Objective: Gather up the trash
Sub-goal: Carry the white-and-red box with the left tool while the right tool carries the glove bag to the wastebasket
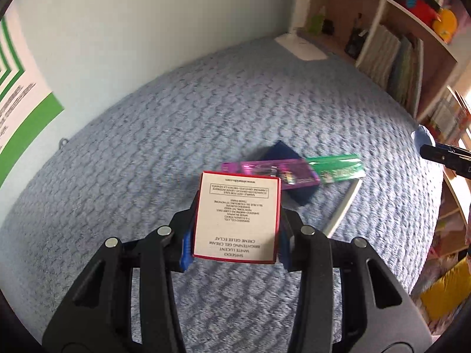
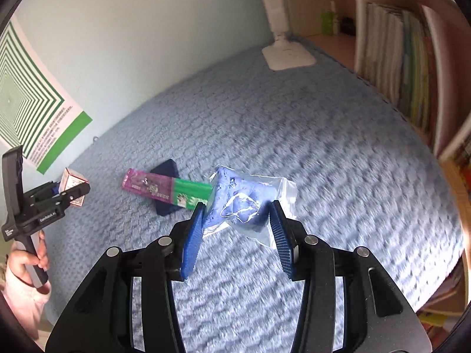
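Note:
My left gripper (image 1: pixel 237 203) is shut on a small white carton with red edges (image 1: pixel 237 217) and holds it above the blue blanket (image 1: pixel 147 135). It also shows in the right wrist view (image 2: pixel 72 186), in the left gripper (image 2: pixel 63 194). My right gripper (image 2: pixel 235 214) is shut on a clear plastic bag (image 2: pixel 244 203), lifted off the blanket (image 2: pixel 338 153). On the blanket lie a purple wrapper (image 1: pixel 270 173) (image 2: pixel 147 186), a green wrapper (image 1: pixel 338 167) (image 2: pixel 191 194) and a dark blue flat object (image 1: pixel 291 173) (image 2: pixel 166 188) under them.
A white stick (image 1: pixel 343 209) lies right of the wrappers. A white lamp base (image 1: pixel 301 48) (image 2: pixel 287 54) stands at the blanket's far edge. Bookshelves (image 1: pixel 397 58) (image 2: pixel 397 67) line the right side. A green-striped poster (image 2: pixel 32 108) hangs on the left wall.

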{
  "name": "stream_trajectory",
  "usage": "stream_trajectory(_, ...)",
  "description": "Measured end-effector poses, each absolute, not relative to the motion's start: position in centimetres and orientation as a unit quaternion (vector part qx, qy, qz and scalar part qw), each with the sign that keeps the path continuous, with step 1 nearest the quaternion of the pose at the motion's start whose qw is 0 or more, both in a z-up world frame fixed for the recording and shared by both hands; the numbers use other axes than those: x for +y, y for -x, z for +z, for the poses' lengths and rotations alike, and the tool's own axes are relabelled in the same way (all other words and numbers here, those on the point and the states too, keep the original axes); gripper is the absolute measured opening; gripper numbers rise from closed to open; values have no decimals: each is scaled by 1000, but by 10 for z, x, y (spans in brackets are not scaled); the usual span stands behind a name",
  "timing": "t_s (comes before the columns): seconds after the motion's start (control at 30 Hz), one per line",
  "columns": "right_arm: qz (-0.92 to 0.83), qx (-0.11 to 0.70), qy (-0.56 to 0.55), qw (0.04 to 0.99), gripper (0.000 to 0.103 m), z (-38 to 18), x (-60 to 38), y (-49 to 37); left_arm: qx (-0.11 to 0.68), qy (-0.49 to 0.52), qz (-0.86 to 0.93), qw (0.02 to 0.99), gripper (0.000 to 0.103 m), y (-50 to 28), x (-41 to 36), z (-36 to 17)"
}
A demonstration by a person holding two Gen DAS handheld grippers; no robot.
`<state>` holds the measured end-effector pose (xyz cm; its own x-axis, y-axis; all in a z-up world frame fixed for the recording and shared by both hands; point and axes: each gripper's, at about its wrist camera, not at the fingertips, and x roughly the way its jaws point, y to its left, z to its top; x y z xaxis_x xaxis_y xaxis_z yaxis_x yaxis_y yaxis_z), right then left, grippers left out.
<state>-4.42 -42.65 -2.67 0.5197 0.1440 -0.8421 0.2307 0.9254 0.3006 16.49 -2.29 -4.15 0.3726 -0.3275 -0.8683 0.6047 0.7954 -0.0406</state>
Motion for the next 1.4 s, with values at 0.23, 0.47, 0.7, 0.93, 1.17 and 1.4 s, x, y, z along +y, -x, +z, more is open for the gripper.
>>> stream_trajectory(0.23, -75, 481, -216, 846, 46, -25, -449, 108, 473, -173, -339, 795, 40, -130, -64, -38)
stream_trajectory(0.47, -118, 467, -247, 841, 46, -29, -472, 167, 458, -206, -392, 771, 40, -90, -111, -33)
stream_trajectory(0.7, -159, 452, -276, 833, 46, -32, -494, 237, 445, -238, -441, 742, 40, -40, -158, -32)
stream_trajectory(0.93, -209, 429, -309, 823, 46, -28, -519, 320, 429, -271, -494, 706, 40, 30, -213, -32)
stream_trajectory(1.17, -252, 408, -350, 805, 46, -34, -541, 405, 415, -300, -541, 667, 40, 105, -258, -31)
stream_trajectory(1.4, -285, 397, -384, 783, 46, -48, -556, 483, 415, -324, -576, 625, 40, 180, -295, -45)
